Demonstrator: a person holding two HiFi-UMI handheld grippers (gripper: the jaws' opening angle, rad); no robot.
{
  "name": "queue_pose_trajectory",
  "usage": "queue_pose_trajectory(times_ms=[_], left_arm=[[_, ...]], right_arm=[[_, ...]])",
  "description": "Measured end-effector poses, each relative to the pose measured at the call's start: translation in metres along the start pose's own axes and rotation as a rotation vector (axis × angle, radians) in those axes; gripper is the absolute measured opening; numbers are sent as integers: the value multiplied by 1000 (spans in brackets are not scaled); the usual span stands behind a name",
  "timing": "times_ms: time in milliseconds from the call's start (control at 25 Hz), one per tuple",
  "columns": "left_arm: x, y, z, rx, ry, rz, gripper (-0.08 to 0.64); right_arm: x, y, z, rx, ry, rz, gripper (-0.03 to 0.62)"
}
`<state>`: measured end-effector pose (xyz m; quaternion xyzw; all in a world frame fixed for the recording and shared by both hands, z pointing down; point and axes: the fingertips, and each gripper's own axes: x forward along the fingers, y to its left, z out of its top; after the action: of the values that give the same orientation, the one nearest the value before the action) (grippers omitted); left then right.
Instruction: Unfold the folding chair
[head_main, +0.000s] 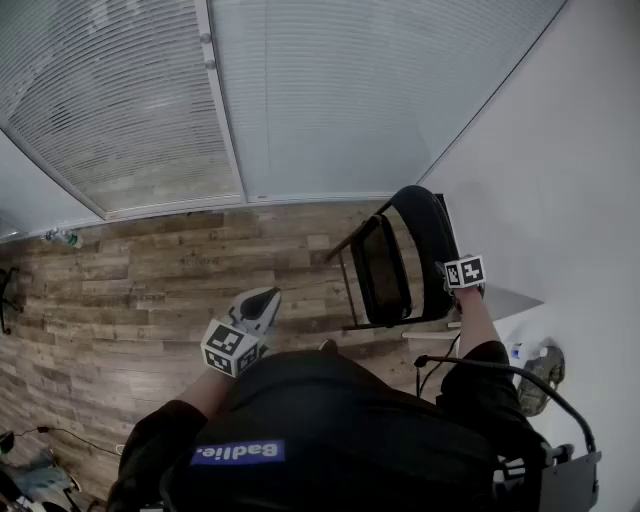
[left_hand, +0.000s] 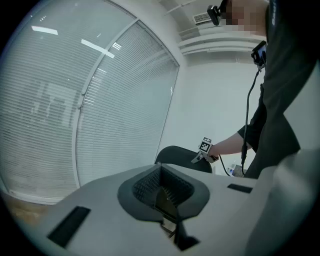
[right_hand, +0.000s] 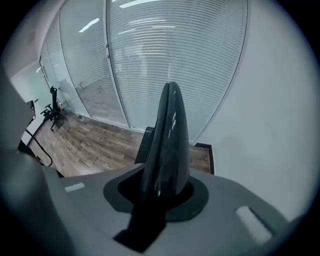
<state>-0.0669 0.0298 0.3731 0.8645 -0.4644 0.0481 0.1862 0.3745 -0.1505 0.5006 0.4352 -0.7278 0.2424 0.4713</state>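
With your right gripper (head_main: 446, 272) fingers clamped on the backrest (right_hand: 169, 140) of the chair (head_main: 405, 262) by the right wall (head_main: 560, 180), hold it steady and bring your left gripper (head_main: 266, 298), fingers together and empty, to press the seat (head_main: 384, 268) down.

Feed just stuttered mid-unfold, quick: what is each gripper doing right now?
Left gripper: closed, holding nothing.
Right gripper: closed on the top of the folding chair's backrest.
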Motion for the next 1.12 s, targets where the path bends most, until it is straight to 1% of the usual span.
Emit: queue_pose_trajectory(times_ms=[360,760,1000,1120], left_arm=[[-3,0,-6,-4,10,8,5],[-8,-1,-14,-31,20,13,5],[1,0,-32,-82,36,-4,5],[25,1,-46,-110,53,-9,5]], right_arm=[[-1,2,2,1,-6,0,91],[-7,7,3,-5,-1,-6,94],[-5,13,7,-8,-15,-5,94],[8,6,6,-6,-9,-1,93]])
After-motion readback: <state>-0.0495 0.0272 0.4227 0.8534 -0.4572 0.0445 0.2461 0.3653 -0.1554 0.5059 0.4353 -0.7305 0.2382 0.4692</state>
